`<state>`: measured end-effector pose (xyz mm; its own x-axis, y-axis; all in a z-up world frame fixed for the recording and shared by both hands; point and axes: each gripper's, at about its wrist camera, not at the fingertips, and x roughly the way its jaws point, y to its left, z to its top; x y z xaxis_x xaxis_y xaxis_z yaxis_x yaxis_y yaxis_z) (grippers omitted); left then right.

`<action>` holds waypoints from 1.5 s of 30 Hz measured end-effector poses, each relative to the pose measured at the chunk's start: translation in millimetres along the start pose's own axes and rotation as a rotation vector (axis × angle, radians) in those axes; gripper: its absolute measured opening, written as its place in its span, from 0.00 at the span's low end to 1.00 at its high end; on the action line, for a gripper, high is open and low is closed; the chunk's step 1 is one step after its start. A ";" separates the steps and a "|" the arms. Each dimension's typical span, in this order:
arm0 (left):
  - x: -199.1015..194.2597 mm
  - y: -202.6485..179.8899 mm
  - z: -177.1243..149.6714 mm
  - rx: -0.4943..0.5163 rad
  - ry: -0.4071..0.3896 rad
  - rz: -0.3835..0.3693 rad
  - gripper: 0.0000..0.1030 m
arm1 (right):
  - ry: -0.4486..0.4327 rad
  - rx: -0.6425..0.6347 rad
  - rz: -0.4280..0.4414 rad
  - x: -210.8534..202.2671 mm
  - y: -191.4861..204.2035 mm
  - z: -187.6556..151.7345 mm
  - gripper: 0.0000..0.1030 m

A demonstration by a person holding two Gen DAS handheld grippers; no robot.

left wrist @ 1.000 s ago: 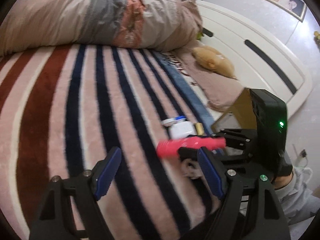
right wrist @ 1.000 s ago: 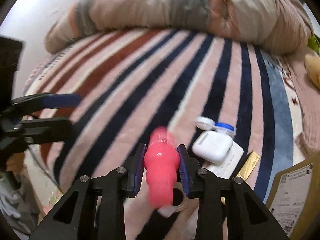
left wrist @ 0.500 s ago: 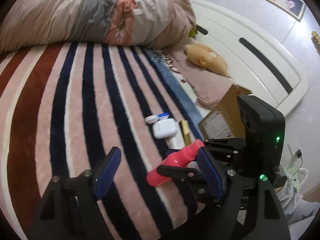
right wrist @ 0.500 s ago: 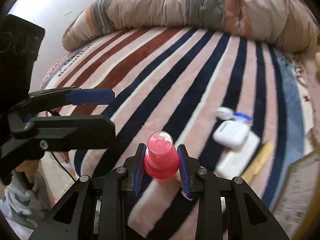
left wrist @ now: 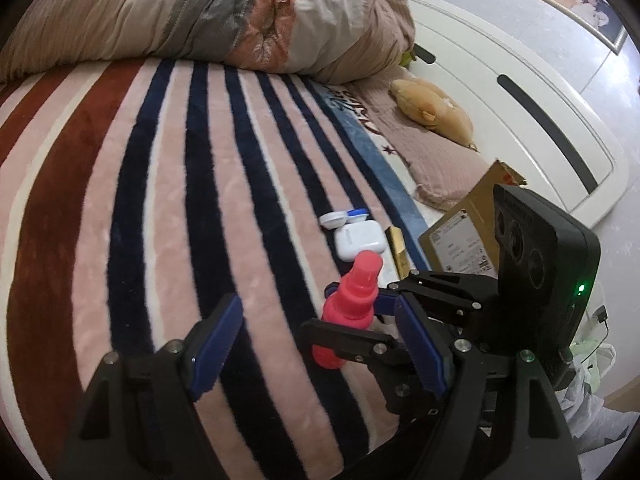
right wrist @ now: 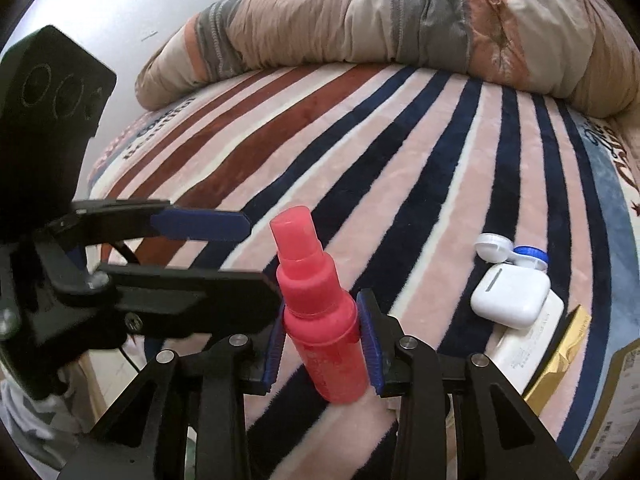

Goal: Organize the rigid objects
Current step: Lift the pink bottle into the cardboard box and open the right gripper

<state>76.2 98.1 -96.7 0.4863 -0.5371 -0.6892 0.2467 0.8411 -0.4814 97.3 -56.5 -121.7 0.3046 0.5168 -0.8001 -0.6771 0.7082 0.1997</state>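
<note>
The left gripper (left wrist: pixel 320 344) hovers over the striped blanket (left wrist: pixel 160 200) with its blue-padded fingers (left wrist: pixel 216 336) spread wide and nothing between them. Just to its right, the right gripper (right wrist: pixel 322 344) pinches a pink spray bottle (right wrist: pixel 320 312) by its body, the bottle nearly upright with its cap leaning slightly left, above the fingertips. Ahead and right of the right gripper's fingers, a white earbud case (right wrist: pixel 510 294) rests on the blanket, touching a contact lens case (right wrist: pixel 510 252) beyond it, with a gold bar (right wrist: pixel 560 348) and a cardboard box (right wrist: pixel 612 400) farther right.
</note>
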 end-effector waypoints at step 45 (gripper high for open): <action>123.5 -346.7 60.8 0.589 0.100 -0.170 0.18 | -0.273 0.257 -0.252 -252.4 -159.7 -103.7 0.27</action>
<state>101.7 -255.9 18.0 0.3263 -0.6458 -0.6902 0.7488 0.6222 -0.2282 59.2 -350.0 -10.3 0.6275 0.3965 -0.6701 -0.3812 0.9069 0.1796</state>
